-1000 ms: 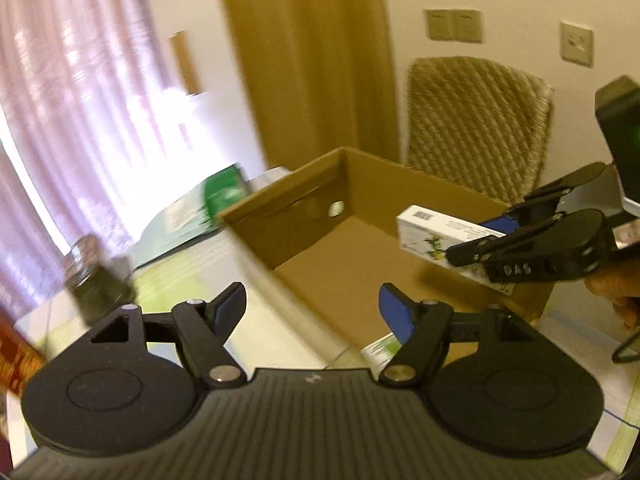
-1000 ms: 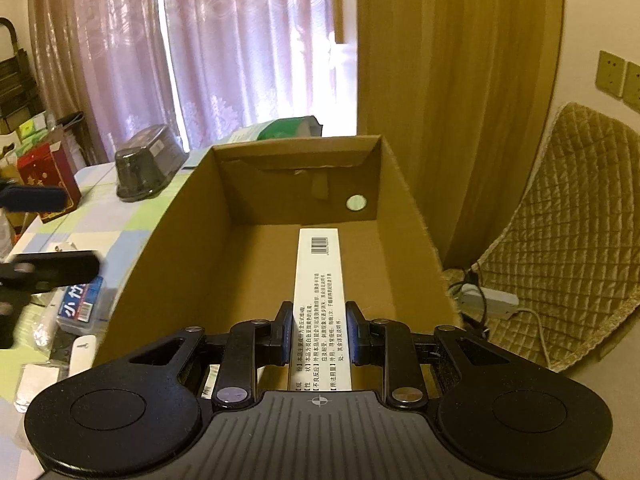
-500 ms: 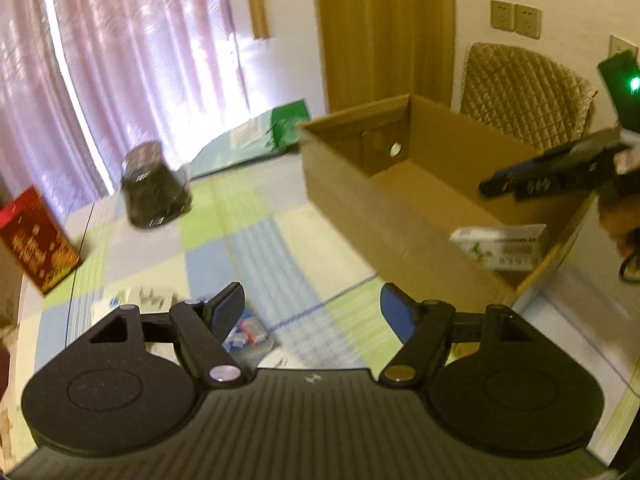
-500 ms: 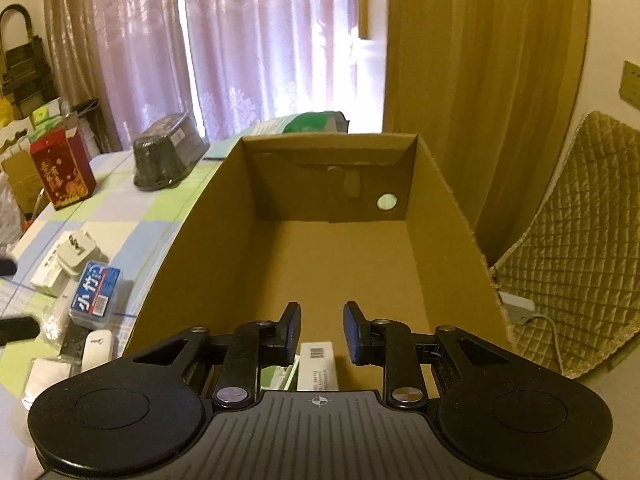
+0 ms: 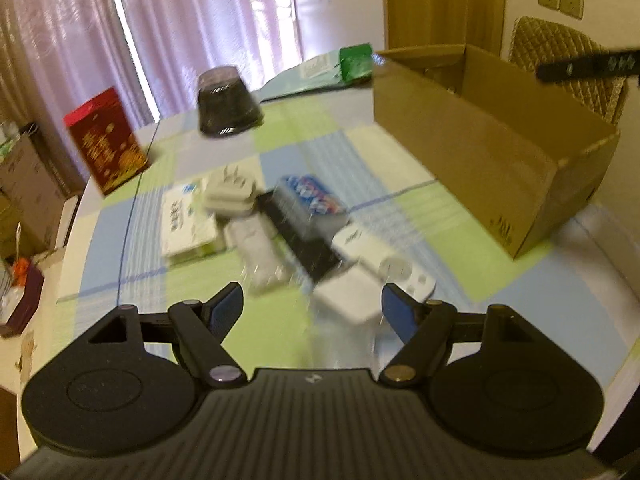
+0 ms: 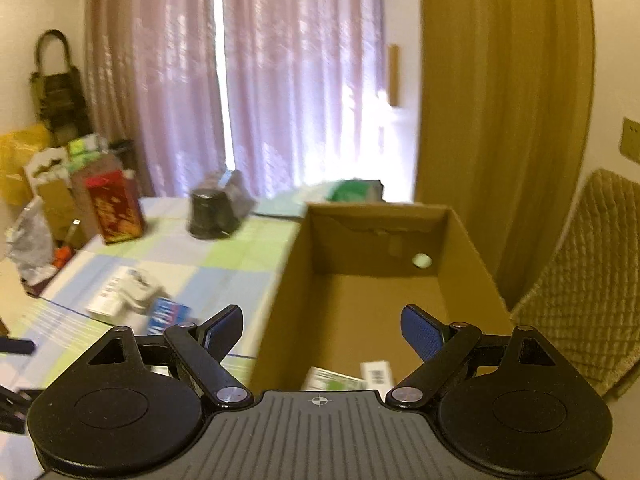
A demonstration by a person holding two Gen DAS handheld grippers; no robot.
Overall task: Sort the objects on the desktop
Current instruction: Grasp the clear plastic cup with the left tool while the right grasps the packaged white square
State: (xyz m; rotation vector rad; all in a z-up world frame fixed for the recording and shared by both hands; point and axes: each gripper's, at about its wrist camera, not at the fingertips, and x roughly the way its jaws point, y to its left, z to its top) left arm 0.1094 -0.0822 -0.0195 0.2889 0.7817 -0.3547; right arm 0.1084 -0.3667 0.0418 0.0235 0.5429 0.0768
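in box: white-and-green carton [image 6: 334, 382] lies in open brown cardboard box [image 6: 372, 300].
on table: blurred cluster of small packs and chargers [image 5: 280, 224] remains.
left hand-held gripper [image 5: 312, 310]: open, empty.
right hand-held gripper [image 6: 322, 330]: open, empty.

The left camera looks down at the table [image 5: 472, 248] from close above. The right camera looks into the cardboard box [image 6: 468, 256]. Both see the box and red carton [image 5: 106, 140].
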